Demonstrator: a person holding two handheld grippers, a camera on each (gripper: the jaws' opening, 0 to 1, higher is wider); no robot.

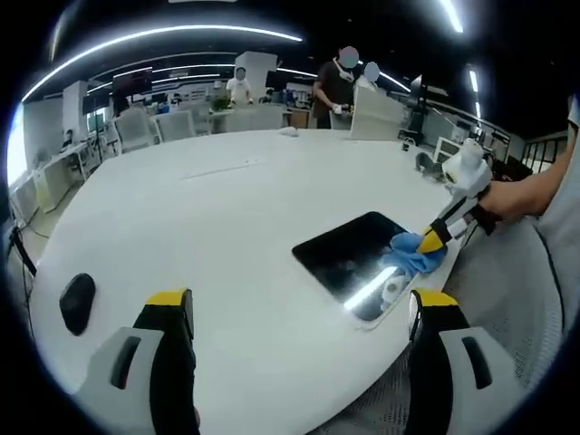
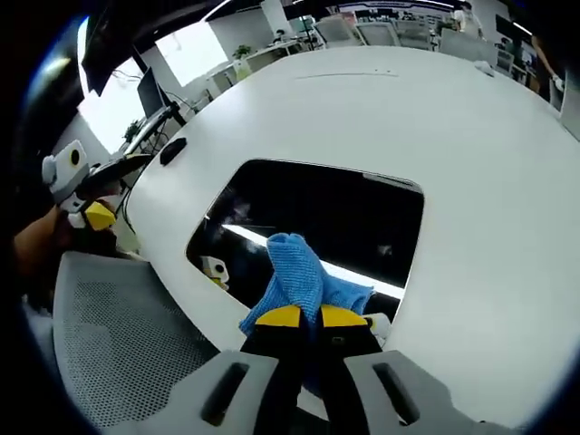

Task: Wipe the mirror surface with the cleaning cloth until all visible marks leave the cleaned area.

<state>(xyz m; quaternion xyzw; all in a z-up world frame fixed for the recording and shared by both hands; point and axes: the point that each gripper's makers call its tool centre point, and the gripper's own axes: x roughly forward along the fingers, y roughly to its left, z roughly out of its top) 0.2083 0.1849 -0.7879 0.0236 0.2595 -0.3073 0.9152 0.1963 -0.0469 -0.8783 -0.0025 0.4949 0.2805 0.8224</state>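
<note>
Flat on the white table [image 1: 227, 227] near its edge, a dark mirror [image 2: 317, 222] is laid, blue cloth [image 2: 294, 276] pressed on its near part, pinched by the right gripper [image 2: 302, 316], left gripper [image 1: 299, 308] held wide and empty above the table, mesh chair [image 2: 118, 344] just beside.

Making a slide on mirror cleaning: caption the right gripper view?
Right gripper shut on a blue cloth, pressing it onto the dark mirror lying on a white table.

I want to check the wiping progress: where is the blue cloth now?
The blue cloth is clamped in the right gripper and lies on the mirror, at its edge nearest the table rim.
</note>
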